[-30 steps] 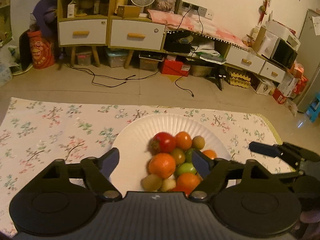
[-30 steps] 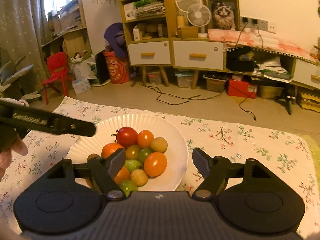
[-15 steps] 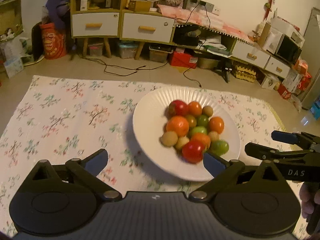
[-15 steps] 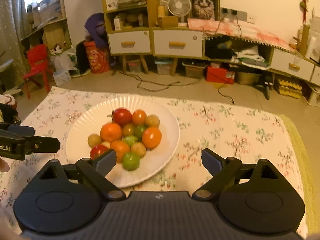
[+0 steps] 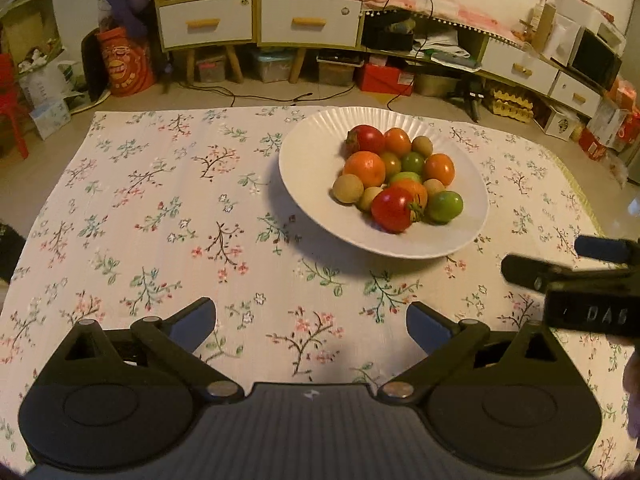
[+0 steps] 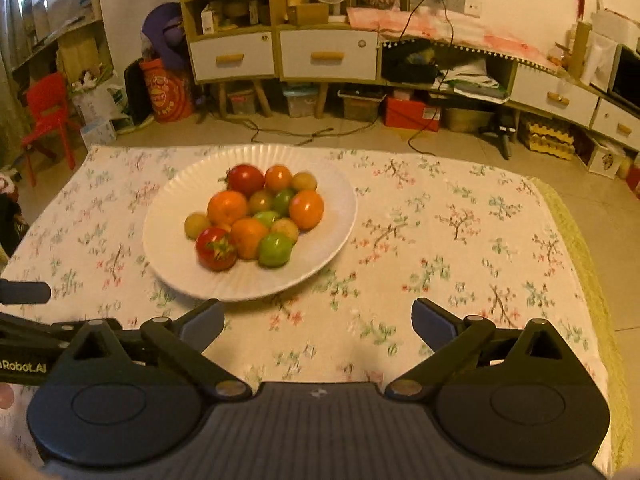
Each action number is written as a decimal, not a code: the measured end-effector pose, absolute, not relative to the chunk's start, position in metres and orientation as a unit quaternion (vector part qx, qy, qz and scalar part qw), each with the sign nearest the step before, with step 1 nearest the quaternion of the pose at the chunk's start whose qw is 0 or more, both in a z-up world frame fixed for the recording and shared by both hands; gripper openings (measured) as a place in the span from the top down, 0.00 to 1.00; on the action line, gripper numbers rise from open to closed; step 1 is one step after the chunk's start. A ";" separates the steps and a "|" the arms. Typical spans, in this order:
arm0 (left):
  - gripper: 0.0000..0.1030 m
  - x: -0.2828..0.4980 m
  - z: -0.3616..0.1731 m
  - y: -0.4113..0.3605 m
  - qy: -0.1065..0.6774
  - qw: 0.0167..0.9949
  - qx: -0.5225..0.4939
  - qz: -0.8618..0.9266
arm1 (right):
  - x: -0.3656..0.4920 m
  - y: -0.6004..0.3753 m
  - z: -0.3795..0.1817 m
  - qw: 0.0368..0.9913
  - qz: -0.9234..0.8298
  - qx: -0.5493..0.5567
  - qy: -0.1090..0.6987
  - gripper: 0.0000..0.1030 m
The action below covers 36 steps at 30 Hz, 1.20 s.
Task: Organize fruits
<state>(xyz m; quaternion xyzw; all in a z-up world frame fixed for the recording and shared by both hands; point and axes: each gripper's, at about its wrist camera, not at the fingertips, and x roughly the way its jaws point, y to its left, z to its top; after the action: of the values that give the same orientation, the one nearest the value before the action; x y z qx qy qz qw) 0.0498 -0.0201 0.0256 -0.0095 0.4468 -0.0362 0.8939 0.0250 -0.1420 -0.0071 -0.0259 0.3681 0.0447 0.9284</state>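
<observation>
A white ribbed plate [image 5: 304, 184] [image 6: 168, 240] stands on the flowered cloth with a heap of small fruits in it. A red tomato [image 5: 392, 210] [image 6: 214, 250] and a green tomato [image 5: 444, 206] [image 6: 275, 250] lie at the heap's near side, with orange ones [image 5: 364, 168] behind. My left gripper [image 5: 310, 316] is open and empty, short of the plate and to its left. My right gripper [image 6: 318, 312] is also short of the plate, to its right. Its jaws are opening with nothing between them. Each gripper shows at the edge of the other's view.
The flowered cloth [image 5: 160, 208] covers the whole table and is bare to the left and right of the plate. Its far edge drops to a tiled floor with cables [image 6: 280, 132]. Drawer cabinets [image 6: 280, 56] and boxes line the wall behind.
Both grippers have drawn back from the plate and their jaws have spread wider. The red and green tomatoes now lie in full view at the near side of the heap.
</observation>
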 end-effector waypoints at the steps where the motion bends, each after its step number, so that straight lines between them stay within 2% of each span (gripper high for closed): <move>1: 0.01 0.047 0.027 -0.021 0.445 0.895 -0.007 -0.034 | 0.022 -0.140 -0.008 0.928 0.044 -0.027 0.370 0.03; 18: 0.01 0.028 0.016 -0.008 0.441 0.897 0.002 0.027 | 0.005 -0.117 -0.021 0.929 0.014 -0.065 0.364 0.01; 36: 0.01 0.027 0.018 -0.009 0.435 0.900 0.004 0.024 | 0.005 -0.116 -0.029 0.922 0.018 -0.061 0.382 0.01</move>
<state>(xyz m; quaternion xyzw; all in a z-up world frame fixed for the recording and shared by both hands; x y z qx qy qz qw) 0.0266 -0.0091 0.0175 0.0036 0.4354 0.0243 0.8999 0.0049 -0.1164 -0.0289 -0.0605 0.3820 0.0182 0.9220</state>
